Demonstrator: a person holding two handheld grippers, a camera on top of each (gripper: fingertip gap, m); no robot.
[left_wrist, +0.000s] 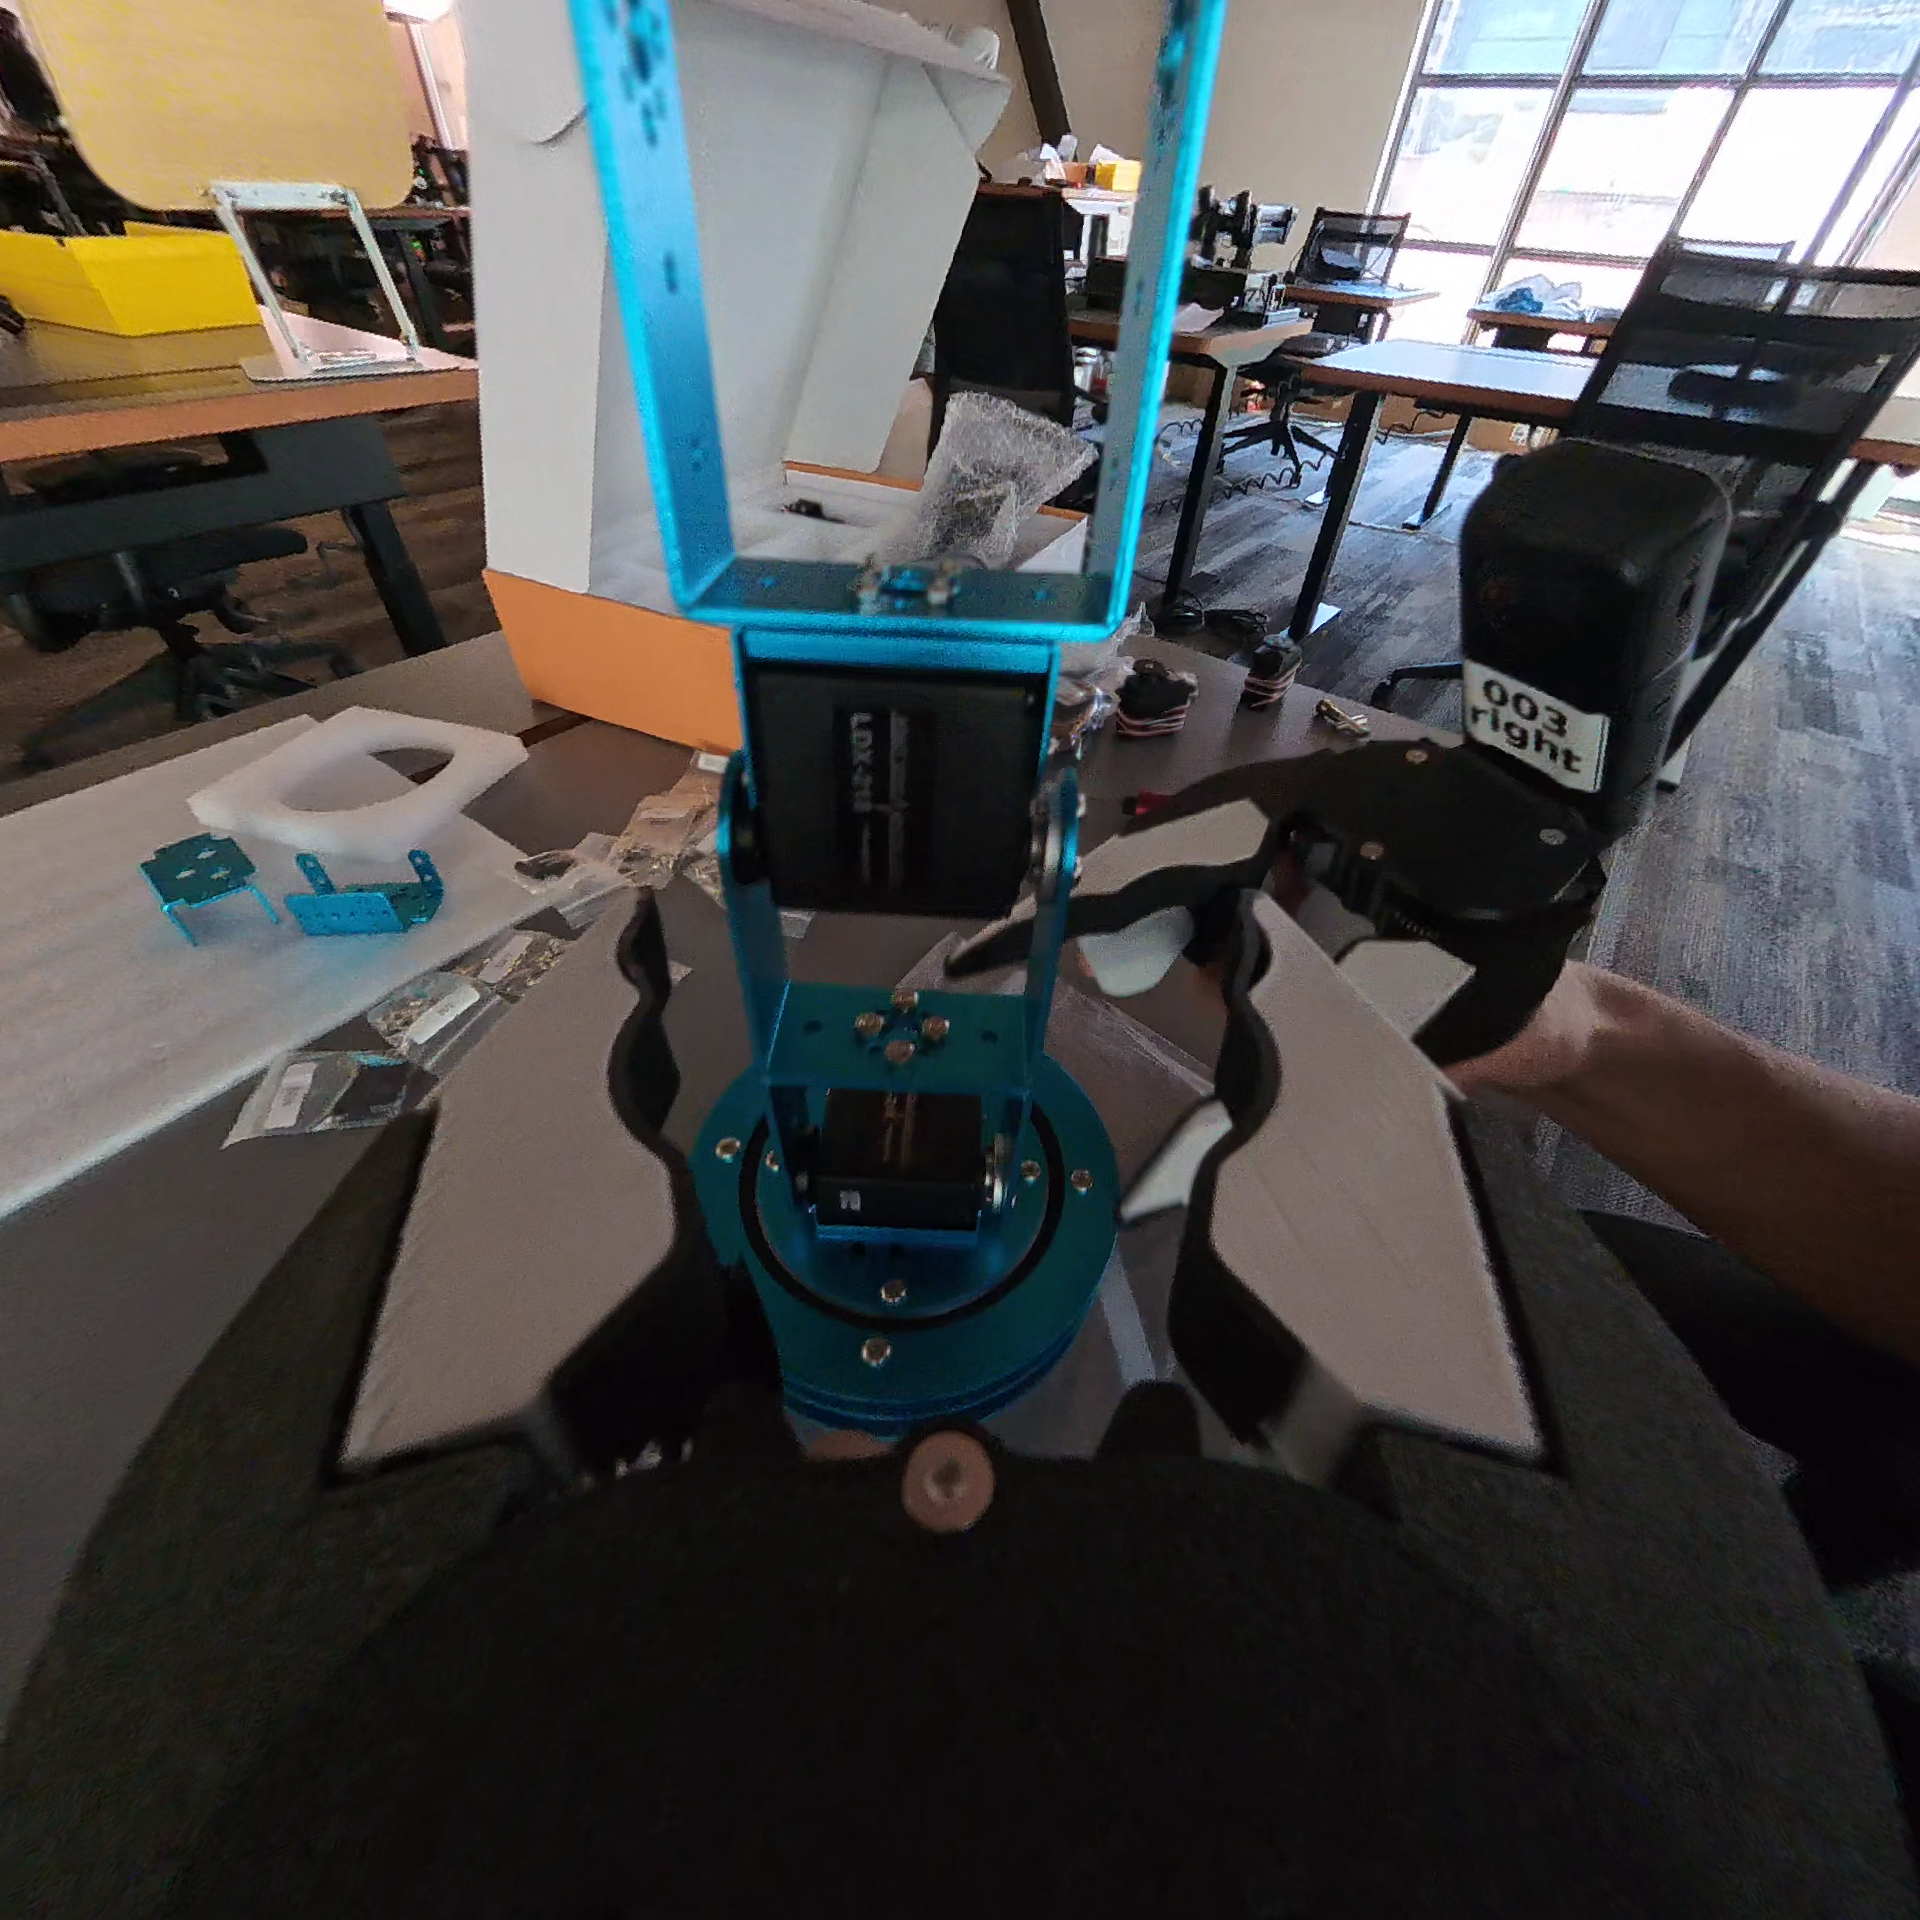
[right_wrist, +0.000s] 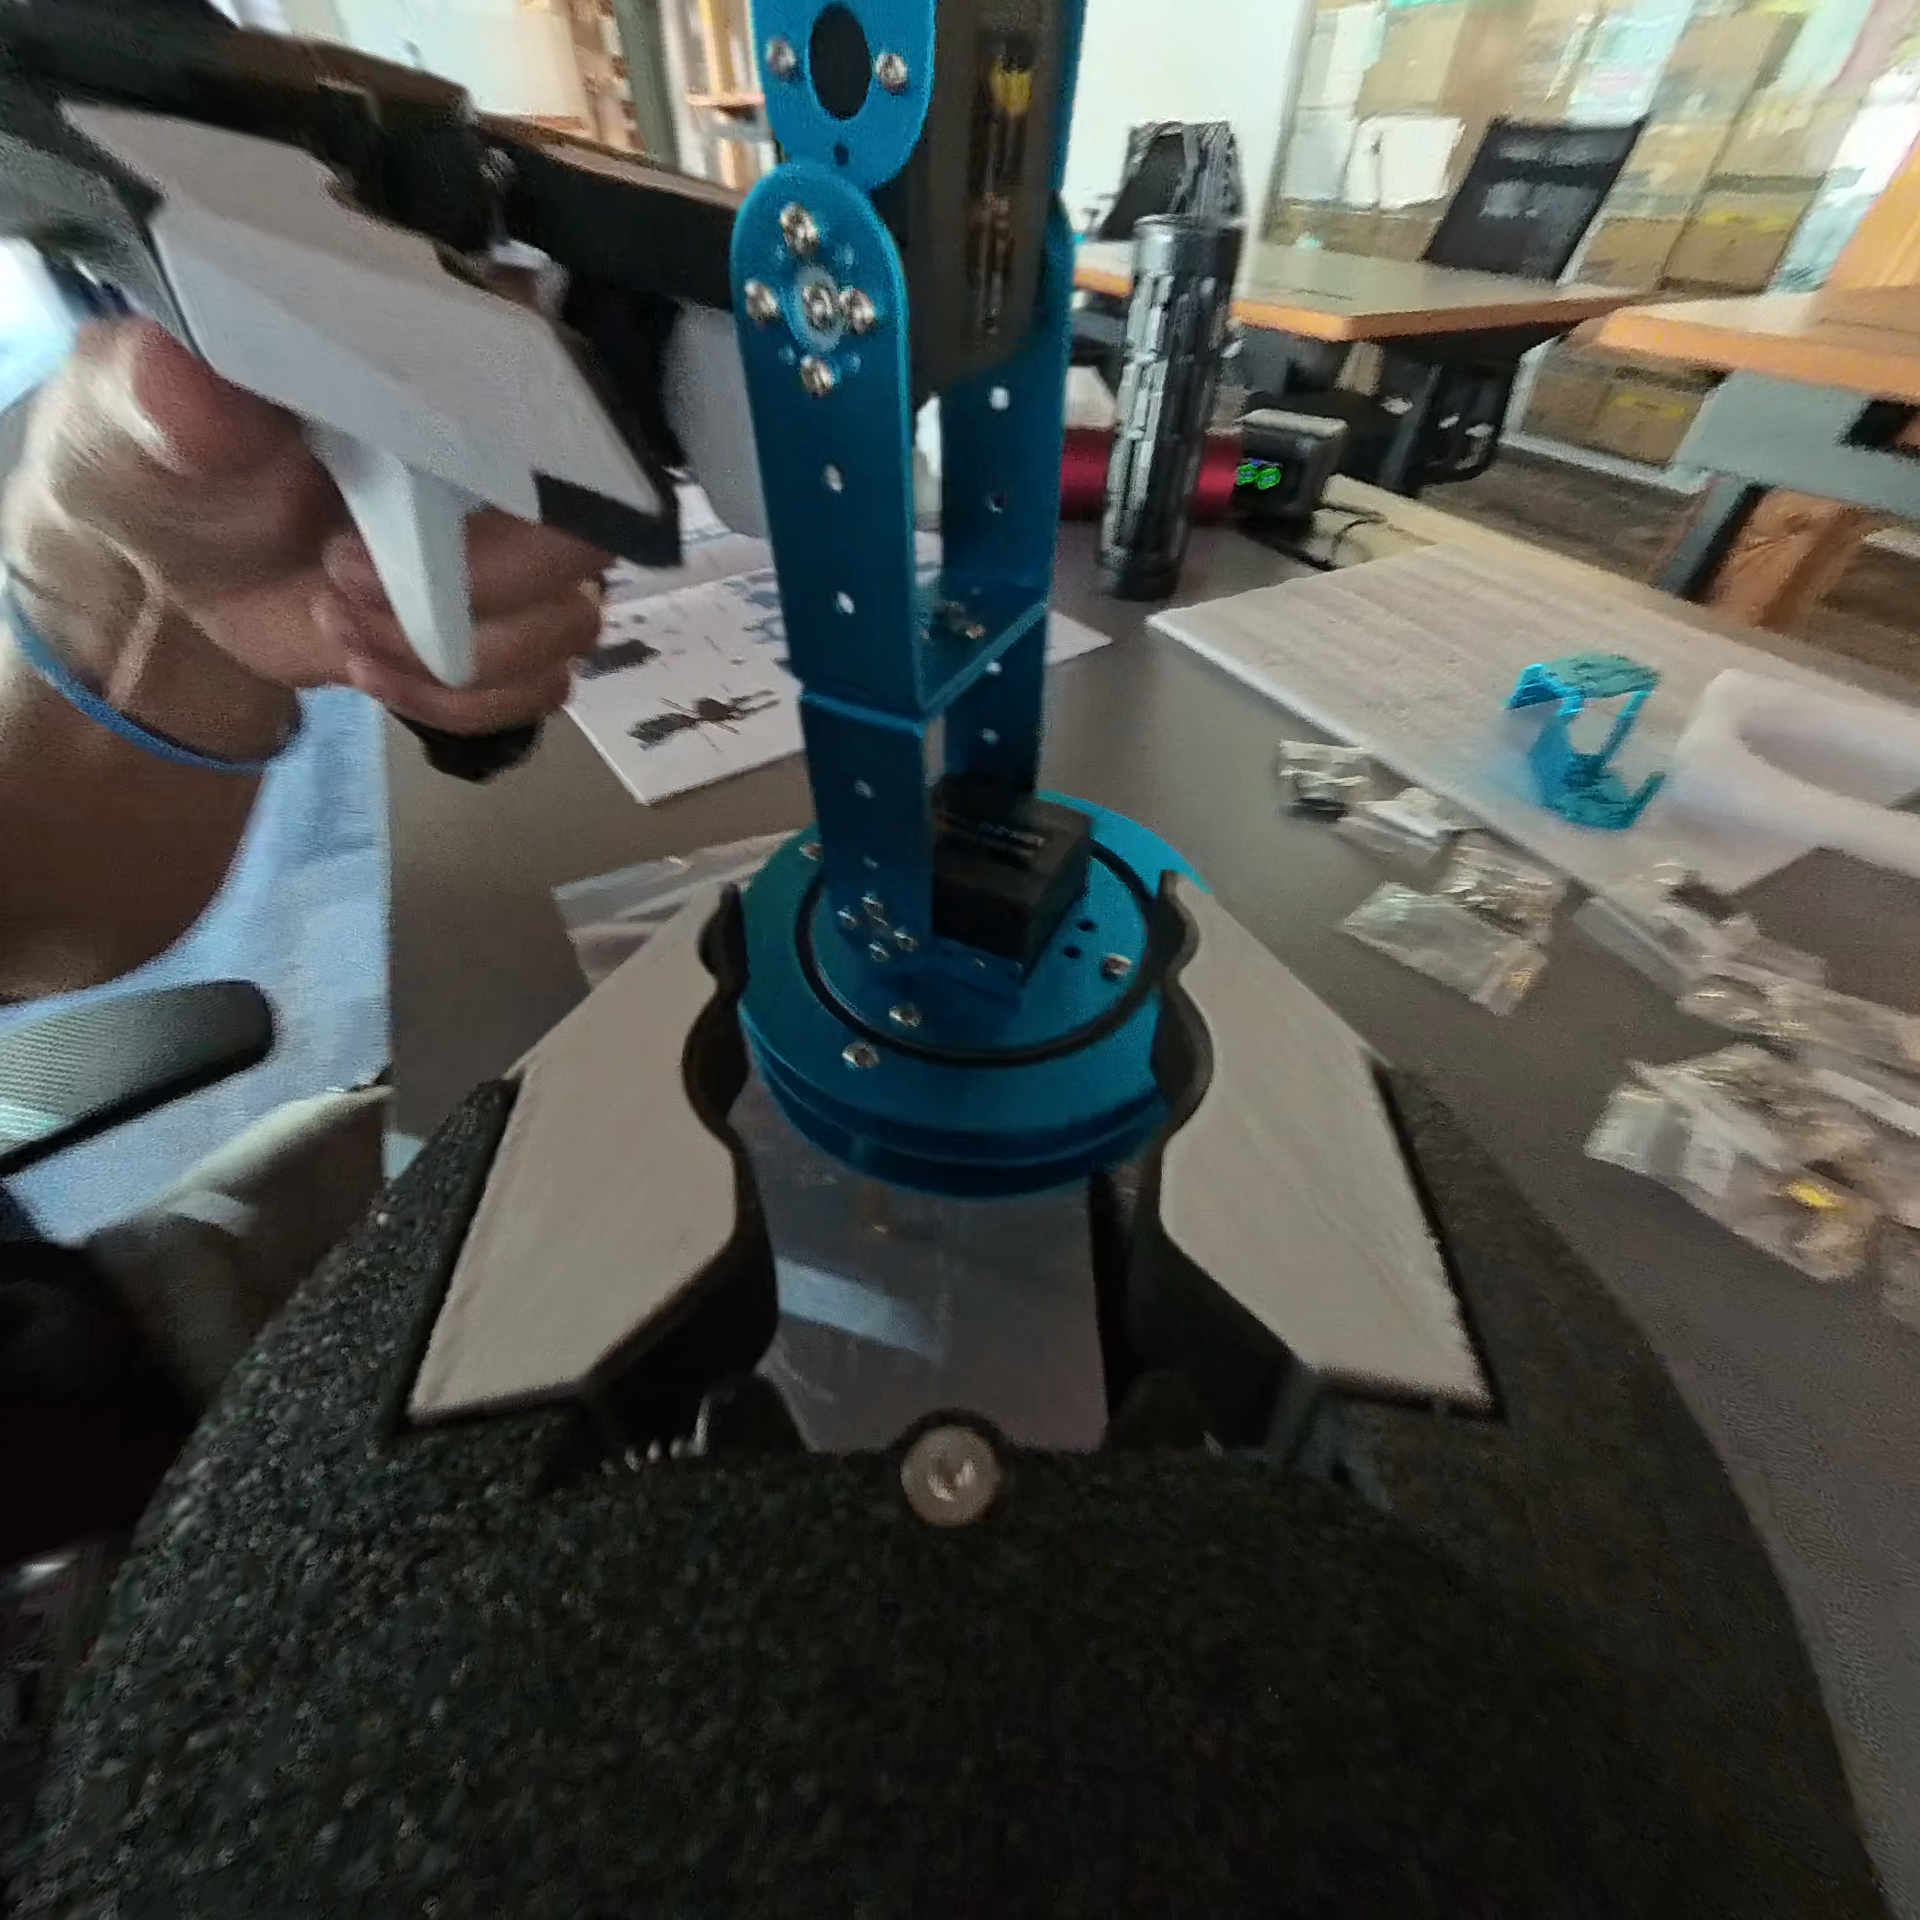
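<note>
A blue metal robot arm stands on the dark table. It has a round base (left_wrist: 883, 1320) (right_wrist: 966, 1101), two uprights, a black servo (left_wrist: 894, 790) and a tall U bracket (left_wrist: 665, 312) on top. My left gripper (left_wrist: 945, 925) is open, with one finger on each side of the uprights at servo height and a gap on both sides. It also shows in the right wrist view (right_wrist: 696, 384), held by a hand (right_wrist: 208, 540). My right gripper (right_wrist: 951, 904) is open and closely straddles the round base; I cannot tell if it touches. It comes in from the right in the left wrist view (left_wrist: 1044, 896).
Two loose blue brackets (left_wrist: 364, 904) (right_wrist: 1590, 748) and a white foam piece (left_wrist: 343, 779) lie on a foam sheet. Small bags of screws (right_wrist: 1455, 925), a printed sheet (right_wrist: 686, 717) and spare servos (left_wrist: 1153, 696) are scattered around. An open white and orange box (left_wrist: 623, 665) stands behind. Across from one pair of fingers to the other is roughly 7 cm. The right gripper is farther from the black servo (left_wrist: 894, 790), some 11 cm, than the left, some 4 cm.
</note>
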